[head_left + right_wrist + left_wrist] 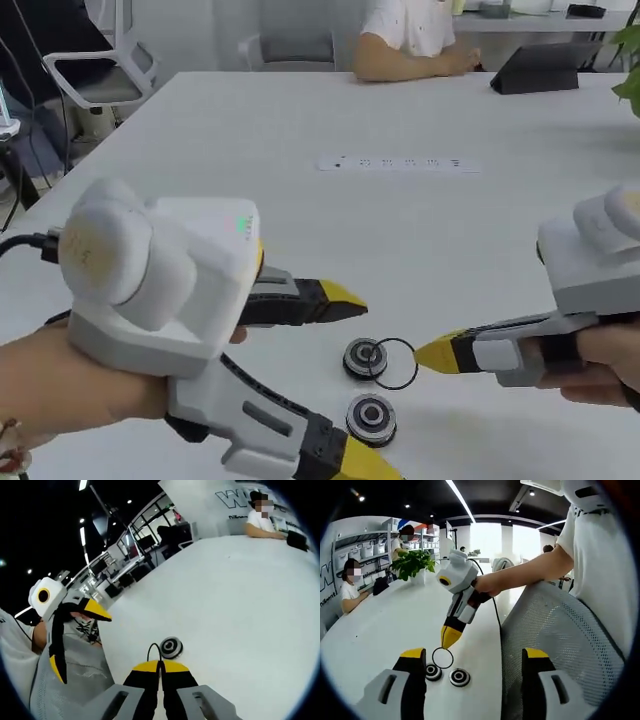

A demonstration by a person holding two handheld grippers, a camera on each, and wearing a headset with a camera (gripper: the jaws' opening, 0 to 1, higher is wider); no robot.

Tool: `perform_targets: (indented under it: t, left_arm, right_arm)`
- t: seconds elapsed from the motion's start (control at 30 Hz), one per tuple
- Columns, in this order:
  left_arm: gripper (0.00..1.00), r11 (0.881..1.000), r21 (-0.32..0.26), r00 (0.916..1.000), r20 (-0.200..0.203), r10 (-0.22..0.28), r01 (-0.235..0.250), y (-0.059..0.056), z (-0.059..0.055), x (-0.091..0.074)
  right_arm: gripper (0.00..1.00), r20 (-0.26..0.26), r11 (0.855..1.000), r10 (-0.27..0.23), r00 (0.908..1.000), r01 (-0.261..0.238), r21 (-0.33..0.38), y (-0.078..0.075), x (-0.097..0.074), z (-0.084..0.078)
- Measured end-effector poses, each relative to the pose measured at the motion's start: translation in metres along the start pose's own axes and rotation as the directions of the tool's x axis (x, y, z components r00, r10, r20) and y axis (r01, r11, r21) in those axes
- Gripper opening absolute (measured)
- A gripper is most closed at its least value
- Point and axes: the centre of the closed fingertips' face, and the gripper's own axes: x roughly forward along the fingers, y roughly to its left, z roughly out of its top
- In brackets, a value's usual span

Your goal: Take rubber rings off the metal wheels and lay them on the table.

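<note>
Okay, right gripper [428, 355] reaches in from 3 o'clock, jaws pressed together on the edge of a thin black rubber ring [396, 386]. The ring looks free of the wheels and hangs at the jaw tips, its loop overlapping the 3 o'clock side of the farther wheel [363, 358]. The left gripper [474, 656] comes in from 9 o'clock, jaws spread wide with nothing in them, straddling the wheels without touching either.

Where's the danger? That pinch is on a sliver of rubber, so a careless release could let the ring spring or roll away. Let go right here and it probably lands draped on the farther wheel, not on bare table [300, 200], so it wants carrying clear first. If the loop snags the wheel's rim, it may drag the wheel along. The left gripper view shows both wheels close to the table's edge, and with nothing steadying them a nudge could send one off.

The count: two metal wheels, the nearer wheel [372, 418] at 6 o'clock of the farther. One loose ring. Two grippers. Each wheel shows a dark outer band, but I cannot tell whether that is a ring yet to come off.
</note>
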Motion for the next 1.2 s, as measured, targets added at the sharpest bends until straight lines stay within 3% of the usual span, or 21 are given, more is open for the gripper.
perform_targets:
  t: [0.27, 0.4, 0.53, 0.77, 1.03, 1.2]
  left_arm:
    - [0.84, 0.996, -0.019, 0.9967, 0.003, 0.082, -0.081, 0.008, -0.002, -0.030]
    - [0.89, 0.990, -0.056, 0.9906, 0.037, 0.131, -0.129, 0.010, -0.001, -0.050]
    - [0.90, 0.978, -0.081, 0.9794, 0.040, 0.198, -0.194, 0.015, -0.007, -0.068]
    - [0.90, 0.956, -0.121, 0.9613, 0.036, 0.273, -0.267, 0.017, -0.017, -0.090]
    - [0.90, 0.926, -0.188, 0.9403, 0.034, 0.339, -0.327, 0.017, -0.035, -0.102]
    - [0.90, 0.917, -0.216, 0.9385, 0.005, 0.345, -0.336, 0.012, -0.050, -0.100]
  right_arm:
    - [0.00, 0.029, 1.000, -0.010, 0.9995, 0.010, 0.003, 0.000, -0.004, 0.005]
    - [0.00, 0.053, 1.000, -0.007, 0.9986, 0.006, 0.009, 0.002, -0.007, 0.010]
    - [0.00, 0.068, 1.000, -0.003, 0.9977, 0.002, 0.008, 0.004, -0.008, 0.014]
    - [0.00, 0.091, 1.000, 0.004, 0.9959, -0.004, -0.004, 0.008, -0.011, 0.020]
    - [0.00, 0.133, 1.000, 0.018, 0.9909, -0.017, -0.007, 0.013, -0.015, 0.030]
    - [0.00, 0.157, 1.000, 0.027, 0.9872, -0.026, -0.012, 0.018, -0.017, 0.036]
